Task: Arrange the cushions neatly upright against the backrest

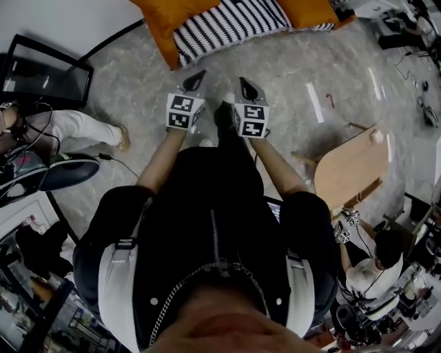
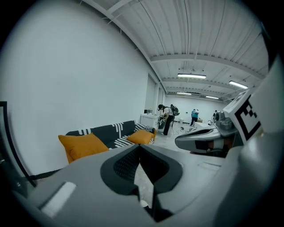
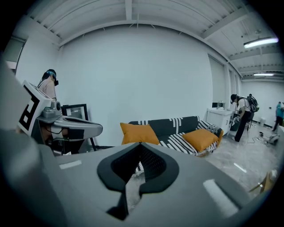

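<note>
**Head view.** The left gripper (image 1: 196,76) and right gripper (image 1: 247,85) are held side by side over the grey floor (image 1: 138,76), both pointing toward the sofa (image 1: 227,24). The top edge cuts the sofa off. Only part of the left orange cushion (image 1: 160,24) and the right orange cushion (image 1: 310,10) shows, so their posture is unclear. The wearer's dark jacket (image 1: 207,227) hides the floor below.

**Left gripper view.** The left gripper's (image 2: 140,148) jaws are clenched together with nothing between them. Its body covers the lower sofa (image 2: 113,131). The left orange cushion (image 2: 84,145) sits at the near end. The right orange cushion (image 2: 141,137) lies further along. The right gripper (image 2: 179,142) enters from the right.

**Right gripper view.** The right gripper's (image 3: 140,148) jaws are likewise pressed together and empty. The left orange cushion (image 3: 138,133) stands upright against the backrest (image 3: 175,124). The right orange cushion (image 3: 202,138) lies slanted on the striped seat. The left gripper (image 3: 95,130) partly hides a bystander (image 3: 48,86).
</note>
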Demonstrator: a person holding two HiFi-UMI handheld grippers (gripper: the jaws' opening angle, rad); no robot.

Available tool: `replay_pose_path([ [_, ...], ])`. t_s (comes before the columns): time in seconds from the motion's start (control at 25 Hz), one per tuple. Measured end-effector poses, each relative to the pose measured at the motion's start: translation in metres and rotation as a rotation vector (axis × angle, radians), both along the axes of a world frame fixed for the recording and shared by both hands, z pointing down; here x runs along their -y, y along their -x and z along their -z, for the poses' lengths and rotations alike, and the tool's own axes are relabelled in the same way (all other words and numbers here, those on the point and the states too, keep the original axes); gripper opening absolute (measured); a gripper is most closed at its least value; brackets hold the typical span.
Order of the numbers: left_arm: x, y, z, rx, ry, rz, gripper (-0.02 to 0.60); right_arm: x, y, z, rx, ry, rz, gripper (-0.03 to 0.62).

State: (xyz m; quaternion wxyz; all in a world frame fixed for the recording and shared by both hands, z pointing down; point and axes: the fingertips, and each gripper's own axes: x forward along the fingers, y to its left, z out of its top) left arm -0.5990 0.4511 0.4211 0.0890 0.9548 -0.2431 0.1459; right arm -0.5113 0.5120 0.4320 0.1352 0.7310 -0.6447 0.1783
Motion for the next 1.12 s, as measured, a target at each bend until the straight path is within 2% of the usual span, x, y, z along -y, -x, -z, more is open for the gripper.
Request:
replay_pose_path([
  [0.16,0.034,-0.014,-0.006,0.013,-0.013,0.025,0.009,0.042,-0.013,-0.004,0.004,-0.004,0.040,0.003],
  [0.64,0.177,-0.056,-0.005,0.076,-0.017,0.171,0.009,0.193,-0.070,-0.013,0.073,0.005,0.166,0.003],
  [0.84,0.240,-0.083,-0.010,0.087,-0.013,0.230,0.009,0.252,-0.106,-0.006,0.077,-0.003,0.207,0.003],
  [1.12,0.295,-0.113,-0.016,0.104,0.016,0.306,0.009,0.315,-0.153,-0.020,0.104,0.032,0.250,0.003],
])
